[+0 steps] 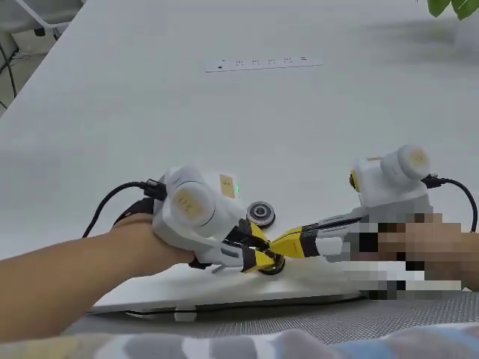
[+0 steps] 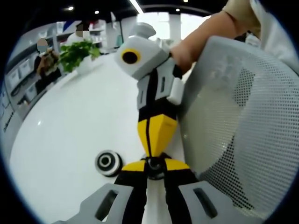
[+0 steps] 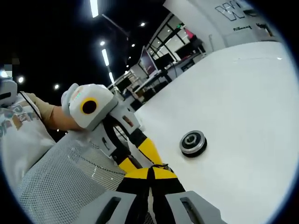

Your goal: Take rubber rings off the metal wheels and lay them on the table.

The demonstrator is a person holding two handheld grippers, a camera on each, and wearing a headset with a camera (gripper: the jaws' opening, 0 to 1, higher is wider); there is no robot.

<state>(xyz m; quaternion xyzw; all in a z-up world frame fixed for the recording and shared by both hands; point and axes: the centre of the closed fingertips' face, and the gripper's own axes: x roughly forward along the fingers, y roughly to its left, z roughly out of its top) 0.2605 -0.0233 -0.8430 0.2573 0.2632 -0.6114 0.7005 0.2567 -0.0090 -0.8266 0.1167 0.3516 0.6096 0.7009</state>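
A small metal wheel (image 1: 271, 265) with a black rubber ring sits near the white table's (image 1: 150, 112) front edge, caught between both grippers. My left gripper (image 1: 258, 254) comes from the left, its yellow jaws shut on the wheel (image 2: 156, 164). From the right, my right gripper (image 1: 281, 245) meets it with its tips pressed together on the wheel's rim, on what looks like the rubber ring. The left gripper view has the right gripper (image 2: 156, 151) coming down onto the wheel. A second wheel (image 1: 260, 213) with its ring on lies flat just behind (image 2: 108, 162) (image 3: 193, 142).
A white power strip (image 1: 262, 63) lies far back on the table. Green plant leaves (image 1: 453, 6) sit at the far right corner. A grey mesh chair back (image 2: 243, 116) is close behind the grippers. A black cable (image 1: 112, 198) trails from the left gripper.
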